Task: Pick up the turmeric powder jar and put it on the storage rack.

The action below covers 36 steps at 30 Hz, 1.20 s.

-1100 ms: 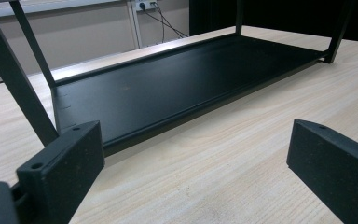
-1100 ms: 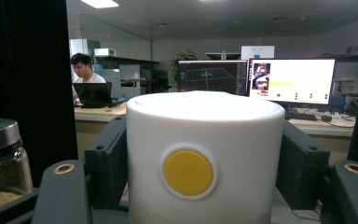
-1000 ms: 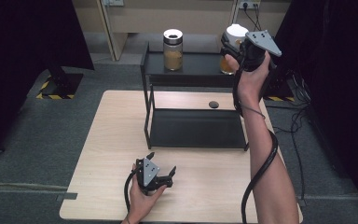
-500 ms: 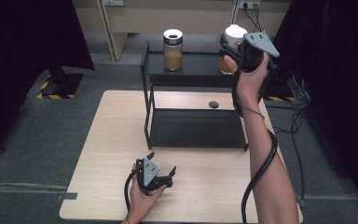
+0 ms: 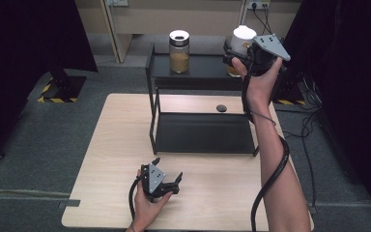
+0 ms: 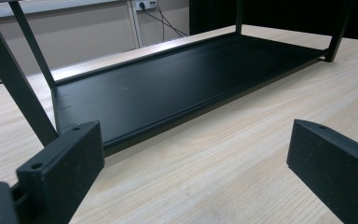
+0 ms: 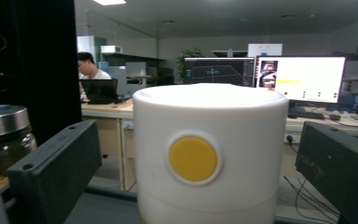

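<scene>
A jar with a white lid (image 5: 242, 35) stands at the right end of the top tier of a black rack (image 5: 203, 67). The lid (image 7: 209, 154) bears a yellow round spot. My right gripper (image 5: 235, 54) is raised to it, open, one jaw on each side of the lid with a small gap on both sides (image 7: 205, 156). My left gripper (image 5: 168, 170) rests in a hand on the wooden table (image 5: 111, 159) near its front edge. It is open and holds nothing, and it faces the rack's lower tray (image 6: 168, 88).
A glass jar (image 5: 179, 50) with brown contents and a metal lid stands at the left of the top tier, also seen as the glass jar (image 7: 2, 135). A small black disc (image 5: 221, 108) lies on the table behind the rack's lower tray. Cables run over the floor at right.
</scene>
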Motion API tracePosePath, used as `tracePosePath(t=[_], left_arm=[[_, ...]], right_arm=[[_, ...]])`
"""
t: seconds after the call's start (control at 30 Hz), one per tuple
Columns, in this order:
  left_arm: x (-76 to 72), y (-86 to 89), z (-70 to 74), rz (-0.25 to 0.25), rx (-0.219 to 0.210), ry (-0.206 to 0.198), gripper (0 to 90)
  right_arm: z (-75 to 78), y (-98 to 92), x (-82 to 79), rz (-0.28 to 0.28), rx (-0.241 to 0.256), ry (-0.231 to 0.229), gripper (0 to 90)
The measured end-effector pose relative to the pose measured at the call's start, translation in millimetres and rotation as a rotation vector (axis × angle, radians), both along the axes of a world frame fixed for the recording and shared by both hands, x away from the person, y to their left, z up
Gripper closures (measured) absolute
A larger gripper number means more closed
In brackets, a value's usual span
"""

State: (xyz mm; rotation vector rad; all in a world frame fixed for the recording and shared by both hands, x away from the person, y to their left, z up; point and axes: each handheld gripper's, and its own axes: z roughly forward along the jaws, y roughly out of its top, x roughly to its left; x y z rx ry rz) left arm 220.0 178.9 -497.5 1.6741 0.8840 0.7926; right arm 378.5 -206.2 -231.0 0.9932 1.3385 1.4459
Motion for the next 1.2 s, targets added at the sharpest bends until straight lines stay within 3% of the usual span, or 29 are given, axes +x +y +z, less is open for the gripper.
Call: tracePosePath(t=[0.4, 0.77, 1.2], left_arm=[[-0.4, -0.2, -0.5, 0.001, -0.001, -0.003, 3.2], [-0.8, -0.6, 0.1, 0.001, 0.007, -0.003, 3.2], [-1.1, -0.9, -0.4, 0.000, 0.007, -0.007, 3.2]], right_arm=[[-8.2, -6.8, -17.4, 0.026, -0.020, -0.030, 0.3], [-25.4, -20.5, -31.8, 0.045, 0.015, -0.039, 0.3], [-41.9, -33.4, -56.3, 0.089, 0.021, -0.051, 0.2]])
